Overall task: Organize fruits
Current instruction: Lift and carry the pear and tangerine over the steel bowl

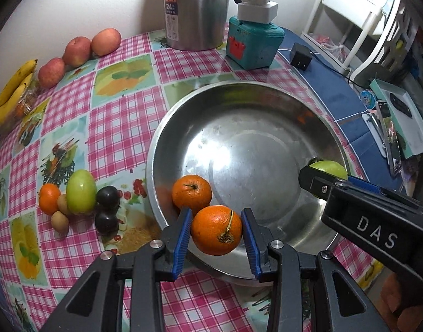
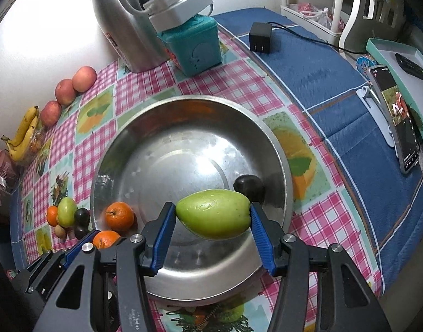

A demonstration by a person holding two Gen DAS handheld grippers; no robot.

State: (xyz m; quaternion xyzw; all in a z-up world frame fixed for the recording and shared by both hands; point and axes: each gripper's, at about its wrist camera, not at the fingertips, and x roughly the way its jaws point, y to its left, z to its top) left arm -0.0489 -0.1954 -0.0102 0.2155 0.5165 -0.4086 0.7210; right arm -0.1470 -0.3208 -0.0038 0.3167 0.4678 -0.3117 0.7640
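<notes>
The left gripper (image 1: 216,231) has a round orange mandarin (image 1: 216,230) pinched between its blue pads, held over the near rim of the big shiny steel bowl (image 1: 266,105); the right gripper (image 2: 213,215) squeezes a smooth green pear-shaped fruit (image 2: 213,213) above that bowl too; a second orange mandarin (image 1: 191,191) and a dark round plum (image 2: 248,184) already sit inside; more fruit waits on the pink checked tablecloth (image 1: 123,127).

A bowl (image 2: 280,149) sits mid-surface with one orange (image 2: 119,216) inside; a fruit cluster (image 1: 81,202) lies left of it, apples (image 1: 78,51) behind.
</notes>
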